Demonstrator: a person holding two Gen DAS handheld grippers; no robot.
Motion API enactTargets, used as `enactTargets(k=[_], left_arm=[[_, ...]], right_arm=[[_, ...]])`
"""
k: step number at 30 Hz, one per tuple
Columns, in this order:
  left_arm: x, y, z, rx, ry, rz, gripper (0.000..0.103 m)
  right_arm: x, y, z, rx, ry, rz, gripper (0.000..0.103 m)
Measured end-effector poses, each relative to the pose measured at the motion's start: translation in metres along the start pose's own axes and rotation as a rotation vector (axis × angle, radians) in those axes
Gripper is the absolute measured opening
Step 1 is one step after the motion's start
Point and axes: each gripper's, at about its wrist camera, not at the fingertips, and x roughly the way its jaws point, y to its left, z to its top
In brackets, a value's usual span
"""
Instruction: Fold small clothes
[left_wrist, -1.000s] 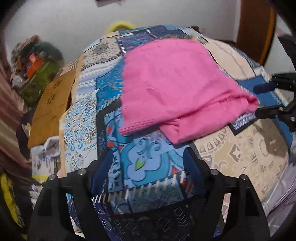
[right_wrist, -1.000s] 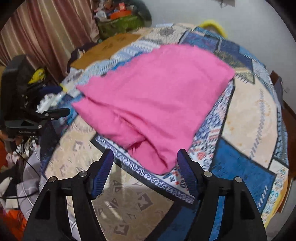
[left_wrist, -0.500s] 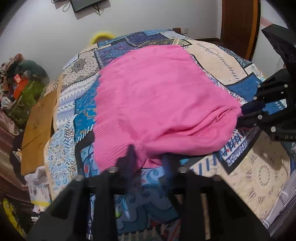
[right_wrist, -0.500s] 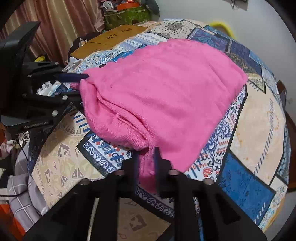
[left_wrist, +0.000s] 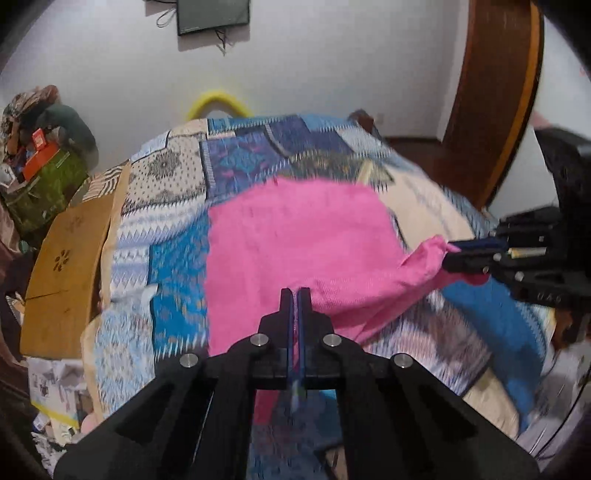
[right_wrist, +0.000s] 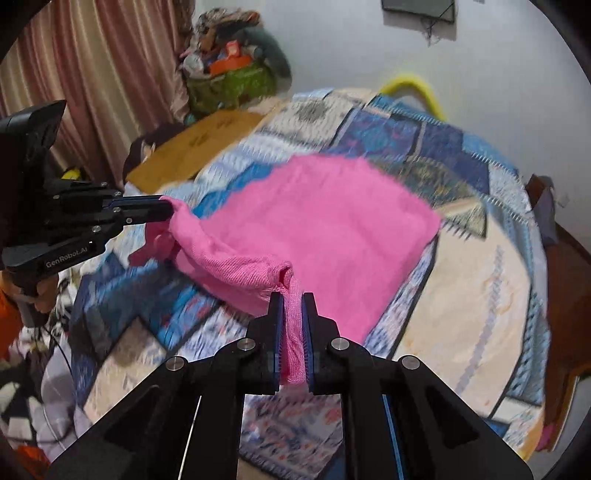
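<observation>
Grippers held the pink garment (right_wrist: 325, 225) at its two near corners, lifted off the patterned bedspread (right_wrist: 476, 295). The right gripper (right_wrist: 292, 295) reached forward, fingers clamped on a bunched corner. The left gripper (left_wrist: 294, 291) pointed forward too, fingers pressed together on the other corner. The garment's far part lay flat mid-bed.

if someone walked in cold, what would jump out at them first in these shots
The bright pink garment lying mid-bed on the busy blue and cream patchwork bedspread. Next, the two black claws pinching its near edge: the right claw shut on a bunched corner, the left claw shut on the other corner, lifting that edge off the bed. Behind, a cluttered green bag stands by the pink curtain.
</observation>
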Motion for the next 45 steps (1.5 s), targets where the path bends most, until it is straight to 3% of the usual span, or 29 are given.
enactTargets(k=[10,19,23,26,28,30,32,33,35,39,45], left_arm=[[0.029,0.036,0.086,-0.083,-0.059,0.024,0.000],[0.125,0.069,0.128,-0.112,0.007,0.036,0.000],[0.171,0.078,0.127,-0.135,0.053,0.078,0.001],[0.188,0.088,0.121,-0.162,0.084,0.093,0.008],[0.189,0.095,0.114,-0.170,0.104,0.081,0.028],[0.183,0.105,0.102,-0.190,0.105,0.107,0.045],[0.175,0.114,0.092,-0.224,0.101,0.116,0.054],[0.172,0.118,0.088,-0.240,0.106,0.116,0.057],[0.166,0.129,0.076,-0.283,0.120,0.105,0.057],[0.165,0.142,0.058,-0.349,0.151,0.058,0.058],[0.190,0.127,0.050,-0.324,0.236,-0.059,0.058]], right_arm=[[0.008,-0.044,0.071,0.035,-0.091,-0.049,0.008],[0.079,-0.099,0.116,0.098,-0.063,-0.072,0.008],[0.106,-0.120,0.119,0.141,-0.041,-0.100,0.008],[0.112,-0.134,0.111,0.202,-0.043,-0.104,0.008],[0.110,-0.139,0.104,0.211,-0.025,-0.094,0.011],[0.106,-0.138,0.098,0.204,-0.010,-0.098,0.024],[0.097,-0.137,0.089,0.204,-0.022,-0.086,0.039],[0.089,-0.135,0.083,0.204,-0.038,-0.079,0.042],[0.083,-0.133,0.076,0.204,-0.051,-0.076,0.047],[0.087,-0.131,0.065,0.195,-0.027,-0.075,0.047],[0.112,-0.136,0.067,0.228,-0.001,-0.069,0.047]])
